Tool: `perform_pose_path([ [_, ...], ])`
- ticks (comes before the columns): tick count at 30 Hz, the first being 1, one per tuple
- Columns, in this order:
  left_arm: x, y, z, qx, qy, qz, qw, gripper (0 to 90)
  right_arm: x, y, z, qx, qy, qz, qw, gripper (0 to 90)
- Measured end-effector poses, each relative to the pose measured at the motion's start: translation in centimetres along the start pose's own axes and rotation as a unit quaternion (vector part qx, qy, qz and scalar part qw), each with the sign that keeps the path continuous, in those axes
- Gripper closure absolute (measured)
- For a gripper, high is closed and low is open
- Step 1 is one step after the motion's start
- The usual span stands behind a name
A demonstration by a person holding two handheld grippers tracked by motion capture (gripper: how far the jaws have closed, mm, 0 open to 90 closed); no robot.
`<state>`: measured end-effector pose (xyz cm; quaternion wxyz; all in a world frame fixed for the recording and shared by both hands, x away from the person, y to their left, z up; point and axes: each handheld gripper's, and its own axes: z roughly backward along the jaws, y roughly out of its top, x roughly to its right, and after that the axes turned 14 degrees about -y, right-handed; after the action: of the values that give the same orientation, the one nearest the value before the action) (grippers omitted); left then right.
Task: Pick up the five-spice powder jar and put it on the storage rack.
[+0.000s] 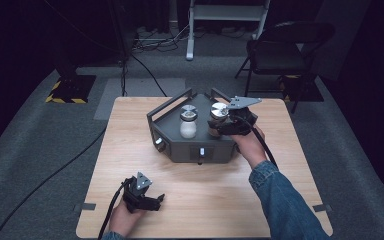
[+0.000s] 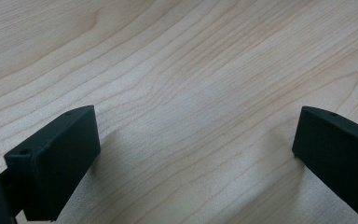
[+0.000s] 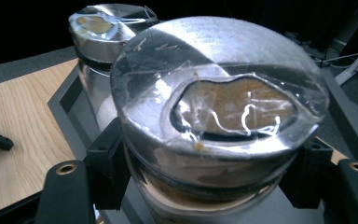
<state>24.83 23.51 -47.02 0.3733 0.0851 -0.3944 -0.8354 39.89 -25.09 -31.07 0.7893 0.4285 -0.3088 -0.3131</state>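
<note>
Down at the near left of the wooden table, the left gripper rests low in the person's hand, its cable trailing off the front edge. In the left gripper view its two black jaws stand wide apart with bare wood grain between them, nothing held.

Moving along to the middle, a dark grey angular tray with raised rail handles sits on the far half of the table. On it stands a jar of white powder with a shiny metal lid, upright.

Right beside it is a second jar, and here's the action: the right gripper is on it, the hand in a denim sleeve reaching in from the right. In the right gripper view the jaws sit hard against either side of the jar just under its silvery lid, clamped on it. The lid has a clear, taped-looking window showing something tan or brownish inside, though the glare makes it hard to be sure. The white-powder jar stands just behind.

Beyond the table, a folding chair stands on the grey carpet.
</note>
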Motion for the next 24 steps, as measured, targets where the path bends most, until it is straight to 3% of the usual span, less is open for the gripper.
perform_pose_path([
  [7, 0.0, 0.0, 0.0, 0.000, 0.000, 0.000, 1.0000, 0.5, 0.0, 0.2, -1.5, -0.020, 0.005, -0.004, 0.9998, 30.2],
  [18, 0.0, 0.0, 0.0, 0.000, 0.000, 0.000, 1.0000, 0.5, 0.3, 0.1, -2.2, -0.039, 0.007, -0.008, 0.9992, 29.4],
  [24, 0.0, 0.0, 0.0, 0.000, 0.000, 0.000, 1.0000, 0.5, 0.5, -0.3, -1.7, -0.018, 0.008, -0.018, 0.9996, 12.9],
])
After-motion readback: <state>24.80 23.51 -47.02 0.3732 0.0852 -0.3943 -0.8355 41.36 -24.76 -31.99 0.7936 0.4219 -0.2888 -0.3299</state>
